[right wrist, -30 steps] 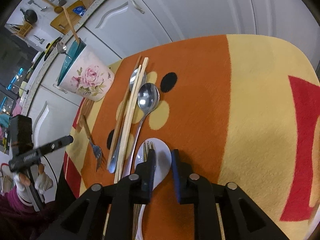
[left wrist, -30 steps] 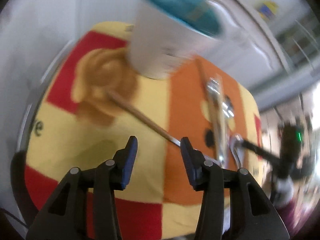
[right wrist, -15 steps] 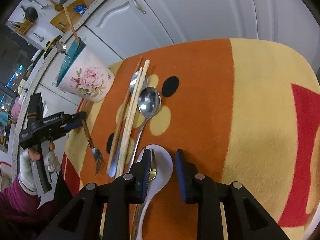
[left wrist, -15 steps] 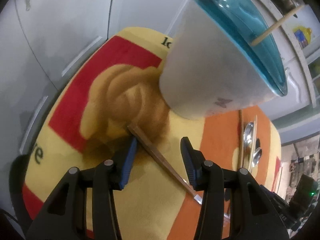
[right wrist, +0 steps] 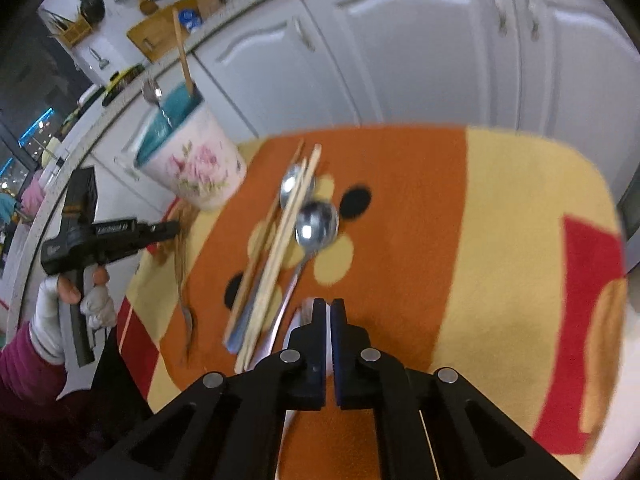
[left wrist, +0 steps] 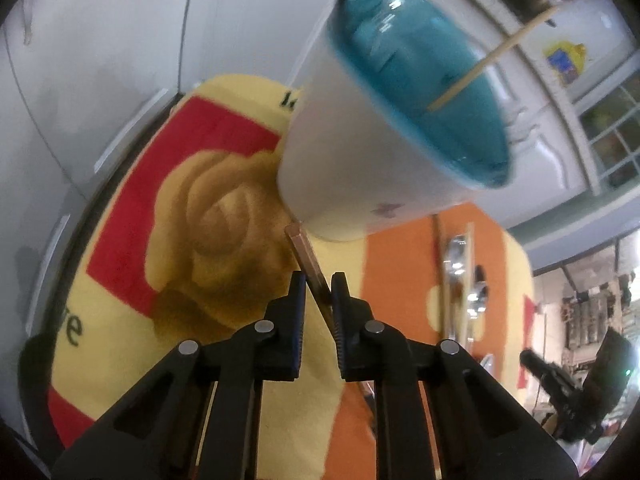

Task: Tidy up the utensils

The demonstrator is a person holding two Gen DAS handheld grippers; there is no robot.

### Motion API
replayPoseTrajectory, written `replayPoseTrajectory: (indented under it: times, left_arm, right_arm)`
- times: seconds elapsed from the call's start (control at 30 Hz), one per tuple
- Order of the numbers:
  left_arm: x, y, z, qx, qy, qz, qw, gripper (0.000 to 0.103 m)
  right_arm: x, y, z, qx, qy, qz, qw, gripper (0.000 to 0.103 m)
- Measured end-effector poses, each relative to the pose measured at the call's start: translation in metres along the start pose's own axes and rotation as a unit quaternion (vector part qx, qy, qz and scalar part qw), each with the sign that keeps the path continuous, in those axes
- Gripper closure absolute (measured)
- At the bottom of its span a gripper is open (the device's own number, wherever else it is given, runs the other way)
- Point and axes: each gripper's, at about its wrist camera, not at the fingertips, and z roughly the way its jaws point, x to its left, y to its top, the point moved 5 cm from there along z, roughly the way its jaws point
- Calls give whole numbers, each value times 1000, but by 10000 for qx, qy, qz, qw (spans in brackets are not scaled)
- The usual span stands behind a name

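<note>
My left gripper [left wrist: 318, 288] is shut on the wooden handle of a fork [left wrist: 304, 254] that lies beside the white floral holder cup [left wrist: 360, 160] with a teal inside. The same fork [right wrist: 182, 276] and cup [right wrist: 196, 160] show in the right wrist view, where the left gripper [right wrist: 170, 229] sits at the handle end. My right gripper [right wrist: 330, 308] is closed over a white spoon [right wrist: 294, 328] and a fork beneath it; whether it grips one is unclear. Chopsticks [right wrist: 284, 240] and metal spoons [right wrist: 316, 226] lie on the cloth.
An orange, yellow and red cloth [right wrist: 500, 220] covers the small table. White cabinet doors [right wrist: 420, 48] stand close behind it. The cup holds a wooden stick [left wrist: 492, 56] and a metal utensil [right wrist: 154, 98]. The table edge is close on the left [left wrist: 60, 240].
My left gripper has closed on the fork's wooden handle. My right gripper has closed from a narrow opening, over the white spoon and fork, and both views have shifted slightly.
</note>
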Motion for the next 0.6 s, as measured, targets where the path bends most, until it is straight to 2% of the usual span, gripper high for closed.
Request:
replayPoseTrajectory:
  times: [0.07, 0.13, 0.2, 0.27, 0.3, 0.37, 0.4, 0.53, 0.6]
  left_arm:
    - [-6, 3, -12, -125, -96, 124, 9998, 93]
    - [-12, 5, -19, -212, -114, 253, 9994, 93]
    - [-12, 2, -19, -184, -114, 265, 9994, 93]
    - [-8, -2, -14, -100, -142, 196, 9997, 93]
    - [-9, -4, -12, -68, -136, 163, 9998, 93]
    - [-8, -7, -7, 18, -141, 71, 9999, 93]
    - [-6, -7, -4, 48, -154, 28, 9999, 93]
    - [-6, -8, 4, 126, -181, -63, 9997, 93]
    - [-8, -8, 5, 150, -183, -49, 9997, 93]
  right_arm:
    - [10, 8, -16, -271, -184, -330, 9989, 101]
    - [13, 11, -16, -258, -163, -408, 9987, 102]
    - [6, 12, -10, -206, -181, -249, 9993, 101]
    - [-4, 5, 0, 21, 32, 58, 10000, 99]
    - [-8, 1, 4, 136, 126, 174, 9997, 96]
    - [-13, -9, 11, 331, 199, 243, 9990, 73]
    - [-13, -12, 14, 407, 215, 231, 9987, 71]
    - [-13, -26, 34, 785, 395, 161, 9960, 73]
    - [-12, -28, 42, 750, 432, 130, 9962, 91]
